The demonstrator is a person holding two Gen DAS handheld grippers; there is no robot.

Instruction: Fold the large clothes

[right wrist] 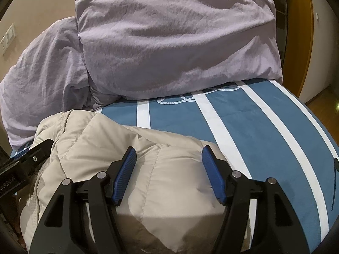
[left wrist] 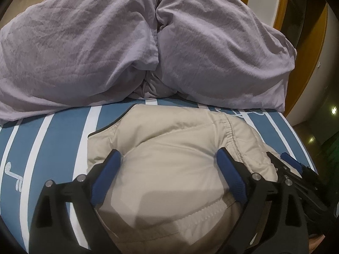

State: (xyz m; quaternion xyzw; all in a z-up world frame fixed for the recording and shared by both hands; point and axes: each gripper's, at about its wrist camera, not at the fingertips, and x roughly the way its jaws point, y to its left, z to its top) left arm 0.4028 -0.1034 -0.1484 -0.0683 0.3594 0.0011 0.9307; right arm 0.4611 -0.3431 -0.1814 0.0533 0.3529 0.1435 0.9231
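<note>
A beige quilted jacket [left wrist: 169,139] lies bunched on the blue sheet with white stripes [left wrist: 63,131]. My left gripper [left wrist: 168,154] stands wide open over it, blue pads [left wrist: 108,173] on either side of a puffed fold, with no visible pinch. My right gripper [right wrist: 168,150] is open too, low over the jacket [right wrist: 118,135] near its right edge, and a seam runs between its pads [right wrist: 125,173]. Each gripper shows in the other's view: the right one [left wrist: 284,163] at the jacket's right side, part of the left one [right wrist: 40,150] at the left edge.
A bulky lilac duvet [left wrist: 148,42] is heaped across the back of the bed, close behind the jacket [right wrist: 169,42]. The striped sheet [right wrist: 264,127] lies bare to the right. The bed's right edge drops to a wooden floor beside a wooden door frame [right wrist: 300,42].
</note>
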